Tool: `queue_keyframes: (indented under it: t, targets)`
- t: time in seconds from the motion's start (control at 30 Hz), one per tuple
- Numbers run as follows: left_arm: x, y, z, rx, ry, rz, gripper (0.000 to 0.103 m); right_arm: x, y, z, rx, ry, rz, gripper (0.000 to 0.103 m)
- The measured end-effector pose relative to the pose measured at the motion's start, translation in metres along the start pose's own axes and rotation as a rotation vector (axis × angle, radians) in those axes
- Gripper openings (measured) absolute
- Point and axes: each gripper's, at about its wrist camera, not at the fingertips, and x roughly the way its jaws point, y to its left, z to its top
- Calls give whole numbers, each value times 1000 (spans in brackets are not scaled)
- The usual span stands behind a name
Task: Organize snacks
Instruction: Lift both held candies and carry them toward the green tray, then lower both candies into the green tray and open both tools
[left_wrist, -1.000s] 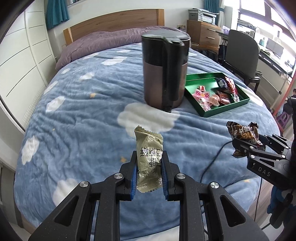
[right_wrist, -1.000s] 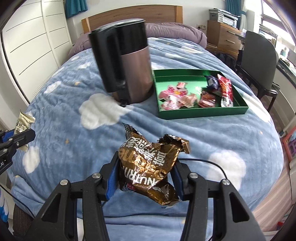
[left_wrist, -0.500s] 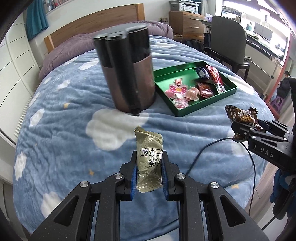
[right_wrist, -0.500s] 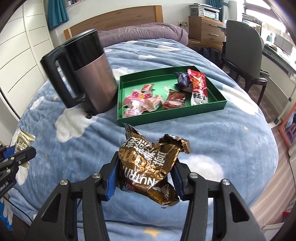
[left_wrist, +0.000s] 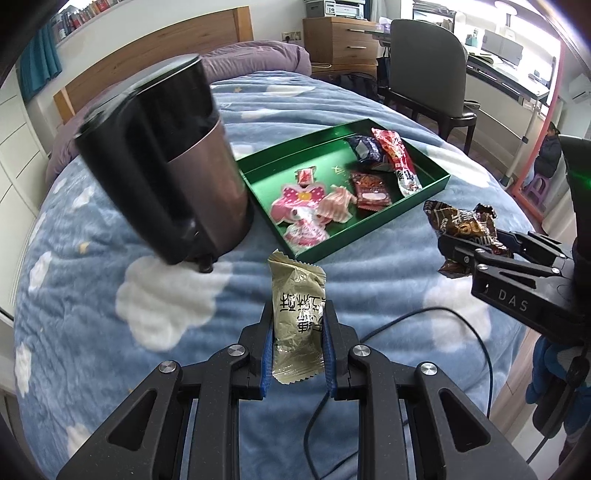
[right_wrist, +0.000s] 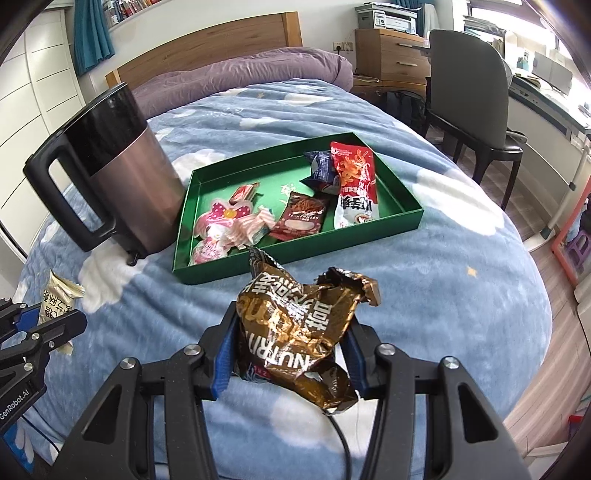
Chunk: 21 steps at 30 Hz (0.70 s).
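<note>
Both tools (left_wrist: 298, 345) (right_wrist: 290, 354) angle downward over the bed (right_wrist: 461, 288), gripping snacks.

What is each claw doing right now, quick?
Left claw: closed on a pale green snack packet.
Right claw: closed on a crumpled brown wrapper.

The kettle (left_wrist: 166, 162) is motion-blurred in the left view. Pink snacks (right_wrist: 225, 229) overlap, their print unreadable. The green tray (right_wrist: 295, 258) hides behind the brown wrapper (right_wrist: 299, 325).
</note>
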Motion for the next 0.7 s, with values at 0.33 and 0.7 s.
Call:
queue_keyframes:
  t: [0.33,0.7]
  targets:
    - [32,-11,41,26,-31,-11,18,32,-6,32,-15,-11,6,74]
    - [83,-10,111,33,-77,35,19,76,-4,100,-77,-57,-27,74]
